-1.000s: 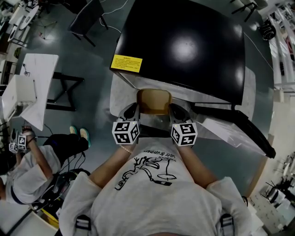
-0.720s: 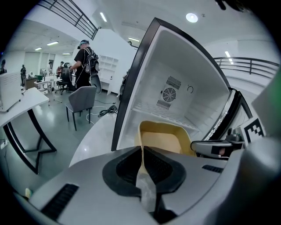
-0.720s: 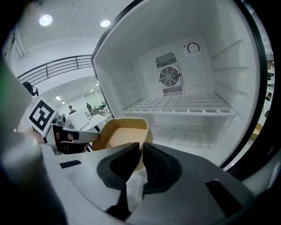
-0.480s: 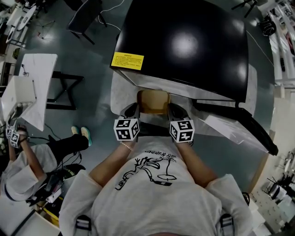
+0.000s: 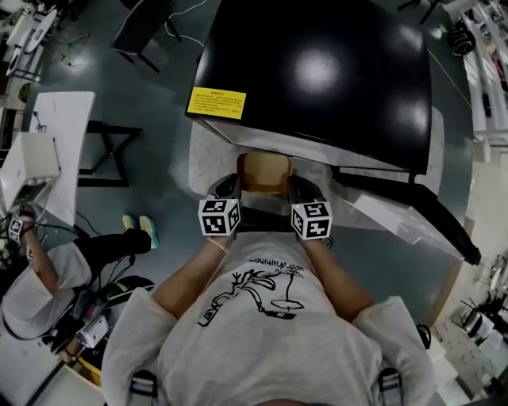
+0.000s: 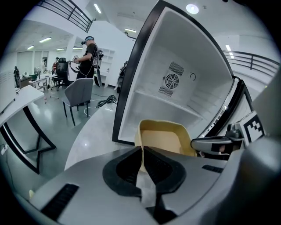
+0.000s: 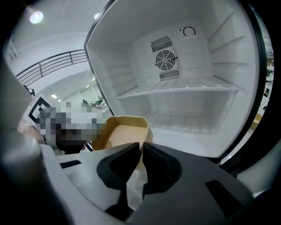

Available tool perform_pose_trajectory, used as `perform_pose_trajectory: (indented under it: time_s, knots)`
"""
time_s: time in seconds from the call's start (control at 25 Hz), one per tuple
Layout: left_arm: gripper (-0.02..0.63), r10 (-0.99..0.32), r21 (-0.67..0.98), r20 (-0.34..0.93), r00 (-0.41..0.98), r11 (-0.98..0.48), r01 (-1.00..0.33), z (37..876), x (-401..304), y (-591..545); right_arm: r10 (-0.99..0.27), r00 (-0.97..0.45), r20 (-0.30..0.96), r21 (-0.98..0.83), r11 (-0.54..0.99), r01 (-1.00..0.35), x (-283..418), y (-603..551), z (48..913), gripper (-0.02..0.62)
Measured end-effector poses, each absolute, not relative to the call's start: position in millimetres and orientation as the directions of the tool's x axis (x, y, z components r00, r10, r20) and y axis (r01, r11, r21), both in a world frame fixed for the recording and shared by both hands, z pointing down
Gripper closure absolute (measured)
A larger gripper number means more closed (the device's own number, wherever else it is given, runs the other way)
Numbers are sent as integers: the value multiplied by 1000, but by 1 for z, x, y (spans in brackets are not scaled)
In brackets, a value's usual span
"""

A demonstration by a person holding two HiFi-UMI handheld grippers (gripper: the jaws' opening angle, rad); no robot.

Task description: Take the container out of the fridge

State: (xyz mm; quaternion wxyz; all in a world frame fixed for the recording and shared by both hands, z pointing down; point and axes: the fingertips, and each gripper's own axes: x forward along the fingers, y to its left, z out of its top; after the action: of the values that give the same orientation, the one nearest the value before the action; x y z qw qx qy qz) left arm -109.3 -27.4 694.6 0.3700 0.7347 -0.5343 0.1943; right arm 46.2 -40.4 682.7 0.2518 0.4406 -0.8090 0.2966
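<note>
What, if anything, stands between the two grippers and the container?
Nothing visible does. The left gripper and the right gripper are each shut on a side wall of the container, with nothing else between.

The floor (image 5: pixel 159 87) is dark grey and glossy, and it reflects the lamps; at the left stands a white table (image 5: pixel 71 127) on black trestle legs (image 5: pixel 111 151); a grey chair (image 6: pixel 79 90) is further behind, and black cables (image 6: pixel 105 102) lie on the floor near it; long ceiling lights (image 6: pixel 45 40) shine in a white hall; a dark railing (image 6: pixel 70 13) runs along an upper gallery; a person (image 6: pixel 91 55) stands far behind.
</note>
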Motion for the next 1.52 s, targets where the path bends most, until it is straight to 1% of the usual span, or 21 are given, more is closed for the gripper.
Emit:
perform_pose_trajectory:
  time_s: [0.68, 1.52]
  knots:
    - [578, -566, 318, 746, 350, -159, -935, 741, -111, -15, -503, -467, 728, -259, 429, -865, 44, -30, 730, 552]
    - [578, -522, 291, 782, 340, -176, -940, 780, -117, -15, -449, -452, 771, -256, 431, -865, 38, -30, 773, 552]
